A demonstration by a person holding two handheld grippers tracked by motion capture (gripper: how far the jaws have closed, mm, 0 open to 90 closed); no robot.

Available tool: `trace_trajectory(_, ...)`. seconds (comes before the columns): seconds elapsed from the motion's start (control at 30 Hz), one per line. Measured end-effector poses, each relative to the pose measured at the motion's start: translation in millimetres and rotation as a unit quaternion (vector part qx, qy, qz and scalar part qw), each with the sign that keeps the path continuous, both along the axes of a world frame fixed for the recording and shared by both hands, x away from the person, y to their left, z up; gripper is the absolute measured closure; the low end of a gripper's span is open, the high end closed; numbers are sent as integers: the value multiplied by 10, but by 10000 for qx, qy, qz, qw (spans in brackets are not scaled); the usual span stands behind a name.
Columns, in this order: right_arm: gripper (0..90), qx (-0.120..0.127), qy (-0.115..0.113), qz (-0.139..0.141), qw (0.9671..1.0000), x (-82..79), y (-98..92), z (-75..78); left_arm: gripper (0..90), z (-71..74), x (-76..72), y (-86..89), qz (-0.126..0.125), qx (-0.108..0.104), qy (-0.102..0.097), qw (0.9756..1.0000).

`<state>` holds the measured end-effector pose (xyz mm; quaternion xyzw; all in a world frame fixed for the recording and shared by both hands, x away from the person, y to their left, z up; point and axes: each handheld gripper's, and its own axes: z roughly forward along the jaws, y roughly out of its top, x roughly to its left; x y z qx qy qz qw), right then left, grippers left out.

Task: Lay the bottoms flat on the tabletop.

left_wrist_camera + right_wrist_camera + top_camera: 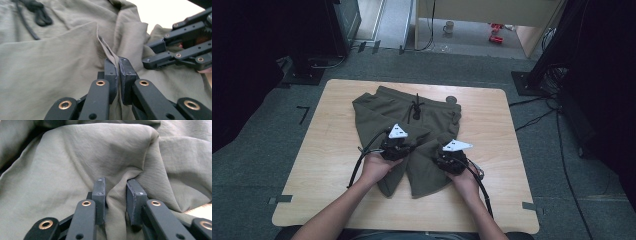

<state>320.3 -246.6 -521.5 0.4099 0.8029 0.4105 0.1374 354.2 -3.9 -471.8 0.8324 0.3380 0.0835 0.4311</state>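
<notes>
Olive shorts (412, 135) are spread on the surface, legs toward the person. A fold is clamped between the left gripper (118, 72) jaws, another bunched between the right gripper (115, 195) jaws; folding looks barely started.

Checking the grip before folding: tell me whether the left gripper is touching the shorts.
Touching. The left gripper view shows the left gripper pinched shut on a fold of the shorts.
</notes>
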Motion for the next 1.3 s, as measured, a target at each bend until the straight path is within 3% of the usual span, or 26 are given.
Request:
trace_trajectory(0.07,716,1,3,5,10000,2,-2,1,863,24,5,38,51,-32,-15,10000)
trace_trajectory(0.23,716,-10,-1,19,10000,7,-2,1,865,140,52,330,408,-221,-60,9989)
trace_trajectory(0.6,714,-23,35,80,10000,26,-13,8,867,223,90,753,926,-313,-50,9952)
trace_trajectory(0.73,717,-51,82,24,10000,53,-48,17,867,305,73,1027,1241,-485,-40,9911)
trace_trajectory(1.0,724,-86,110,-36,9999,82,-92,26,867,315,23,1435,1767,-568,28,9826)
trace_trajectory(1.13,730,-134,103,-109,9998,105,-123,30,867,267,-15,1627,2002,-431,80,9788)
trace_trajectory(1.23,733,-176,108,-193,9996,129,-170,36,868,201,-30,1751,2130,-361,233,9761)
trace_trajectory(1.3,732,-179,99,-275,9994,150,-216,34,868,171,-47,1803,2169,-300,289,9753)
